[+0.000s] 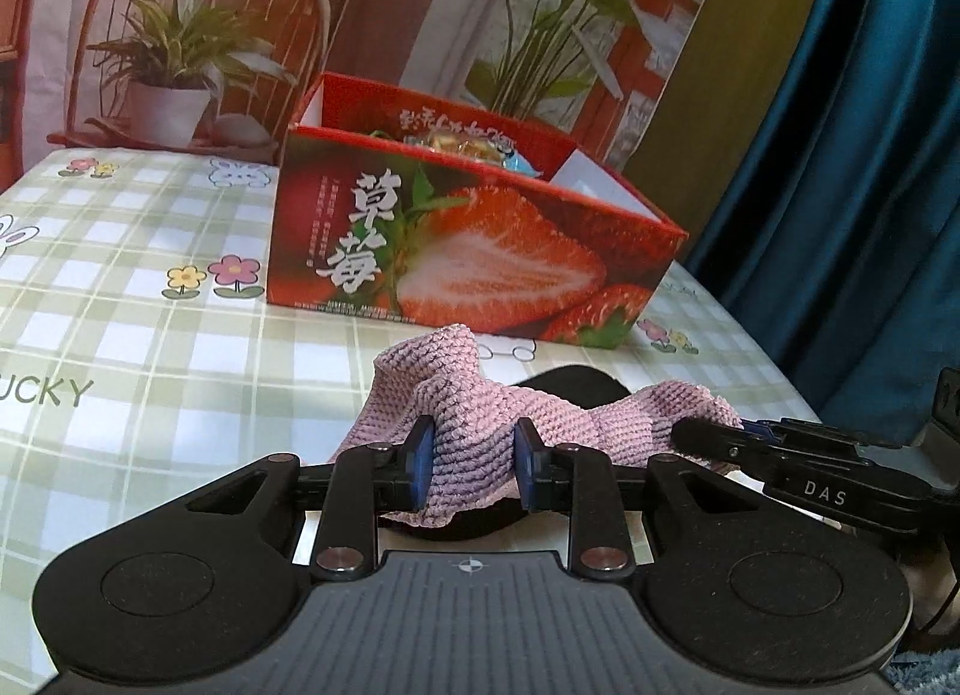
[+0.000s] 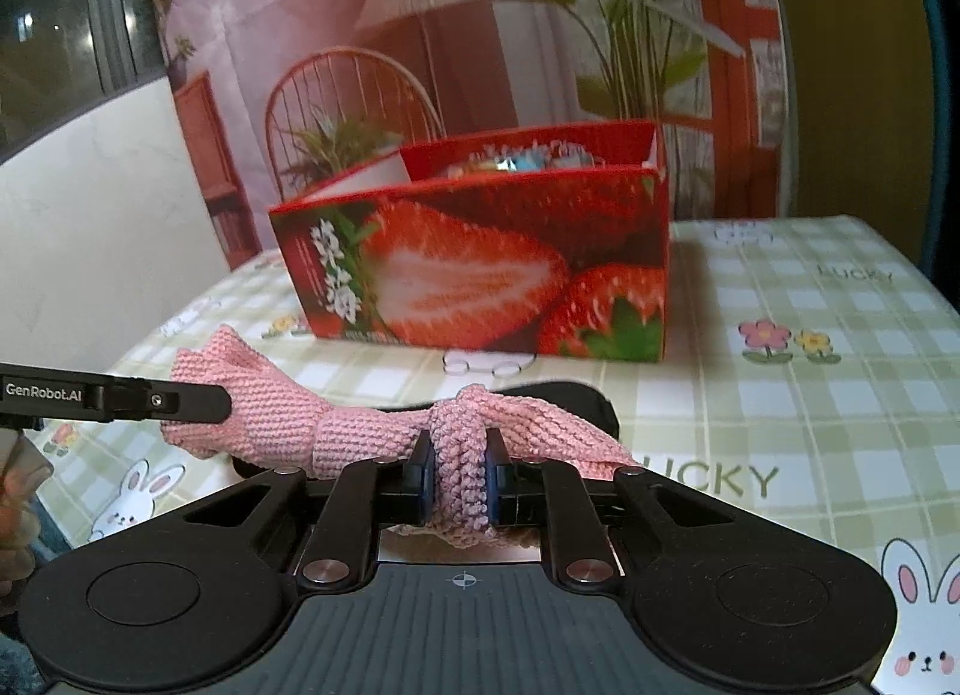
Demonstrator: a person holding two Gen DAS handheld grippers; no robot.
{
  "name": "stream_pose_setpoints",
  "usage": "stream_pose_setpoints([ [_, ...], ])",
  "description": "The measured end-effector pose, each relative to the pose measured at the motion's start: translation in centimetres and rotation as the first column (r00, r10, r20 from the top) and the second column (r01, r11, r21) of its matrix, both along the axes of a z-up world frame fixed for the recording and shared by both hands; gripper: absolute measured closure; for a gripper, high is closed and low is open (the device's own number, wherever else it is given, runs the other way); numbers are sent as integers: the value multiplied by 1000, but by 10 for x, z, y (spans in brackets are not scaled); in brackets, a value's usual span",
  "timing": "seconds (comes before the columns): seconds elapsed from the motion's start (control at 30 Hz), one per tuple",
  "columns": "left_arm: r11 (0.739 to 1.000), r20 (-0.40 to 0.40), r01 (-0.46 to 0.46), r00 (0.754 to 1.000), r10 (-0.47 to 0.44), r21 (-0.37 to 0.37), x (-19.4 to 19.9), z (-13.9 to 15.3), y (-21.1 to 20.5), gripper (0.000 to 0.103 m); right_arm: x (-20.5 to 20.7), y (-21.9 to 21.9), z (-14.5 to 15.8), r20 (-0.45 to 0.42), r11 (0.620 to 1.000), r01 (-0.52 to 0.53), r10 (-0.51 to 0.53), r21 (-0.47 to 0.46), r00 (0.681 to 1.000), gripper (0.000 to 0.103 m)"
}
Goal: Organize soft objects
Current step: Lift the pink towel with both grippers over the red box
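Pink knitted cloth point(image 1: 480, 431), red strawberry-printed box point(image 1: 468, 251), green-and-white checked tablecloth point(image 1: 150, 305) with flowers, rabbits

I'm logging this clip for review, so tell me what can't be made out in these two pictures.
- Open red strawberry-printed cardboard box: in both views its front wall hides all but the tops of some wrapped snacks.
- Flat black object under the pink knitted cloth: mostly covered, in both views.
- Small print on the box, left wrist view: too small.

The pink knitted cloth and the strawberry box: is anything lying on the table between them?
Only bare checked tablecloth separates pink cloth from strawberry box; both wrist views show this.
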State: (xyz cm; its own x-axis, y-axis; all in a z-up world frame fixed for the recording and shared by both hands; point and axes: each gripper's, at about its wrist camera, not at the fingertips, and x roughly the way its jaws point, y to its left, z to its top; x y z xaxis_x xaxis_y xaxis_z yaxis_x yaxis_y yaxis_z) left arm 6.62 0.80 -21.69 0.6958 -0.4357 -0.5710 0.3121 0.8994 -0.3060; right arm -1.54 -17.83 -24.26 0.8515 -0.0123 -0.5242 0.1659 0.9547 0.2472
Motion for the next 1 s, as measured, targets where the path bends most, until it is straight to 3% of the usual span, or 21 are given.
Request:
stream_pose_setpoints([
  [0.3,1000,59,9,998,-10,18,-4,12,-1,74,-3,0,8,47,1000,3,-3,-8,999,89],
  [0.57,1000,183,9,983,-12,15,11,55,4,74,9,-4,43,144,997,-18,30,-79,989,89],
  [0.77,1000,259,-4,966,1,11,42,89,3,74,37,-20,80,222,989,-18,51,-146,974,89],
  [1.0,1000,252,-19,968,14,20,101,104,2,74,92,-42,109,263,984,-6,54,-180,963,89],
])
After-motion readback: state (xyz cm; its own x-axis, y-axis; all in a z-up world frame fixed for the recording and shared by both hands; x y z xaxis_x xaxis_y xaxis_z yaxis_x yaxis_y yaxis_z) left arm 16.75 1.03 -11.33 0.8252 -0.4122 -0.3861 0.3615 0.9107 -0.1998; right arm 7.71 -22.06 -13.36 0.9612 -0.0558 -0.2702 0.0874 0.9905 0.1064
